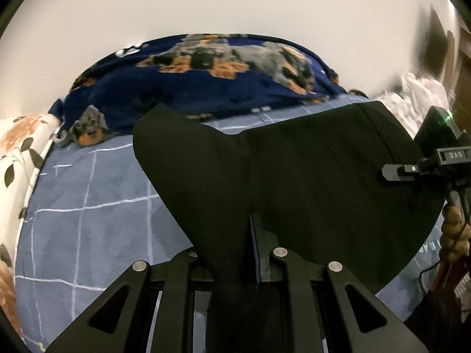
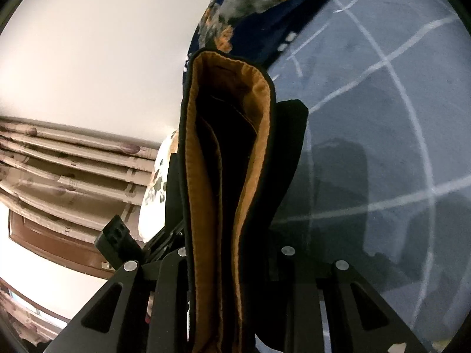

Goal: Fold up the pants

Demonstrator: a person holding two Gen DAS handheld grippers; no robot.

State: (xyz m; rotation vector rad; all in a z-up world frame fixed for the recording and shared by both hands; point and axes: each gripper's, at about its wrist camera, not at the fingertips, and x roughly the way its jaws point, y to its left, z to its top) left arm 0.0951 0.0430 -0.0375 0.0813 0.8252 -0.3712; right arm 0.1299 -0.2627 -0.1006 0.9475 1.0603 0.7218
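The black pants [image 1: 294, 176] hang lifted above the blue bed sheet [image 1: 88, 206], stretched between both grippers. My left gripper [image 1: 235, 253] is shut on the pants' black cloth; one blue-padded finger [image 1: 259, 253] shows beside the fabric. My right gripper [image 1: 391, 173] shows at the right edge of the left wrist view, pinching the pants' far side. In the right wrist view my right gripper [image 2: 232, 264] is shut on the waistband [image 2: 206, 176], whose tan lining faces the camera. The pants [image 2: 288, 153] hang over the sheet [image 2: 382, 117].
A navy blanket with a dog print [image 1: 206, 82] lies bunched at the far side of the bed. A floral pillow [image 1: 20, 153] is at the left. White cloth [image 1: 418, 94] lies at the right. A white wall [image 1: 206, 6] stands behind.
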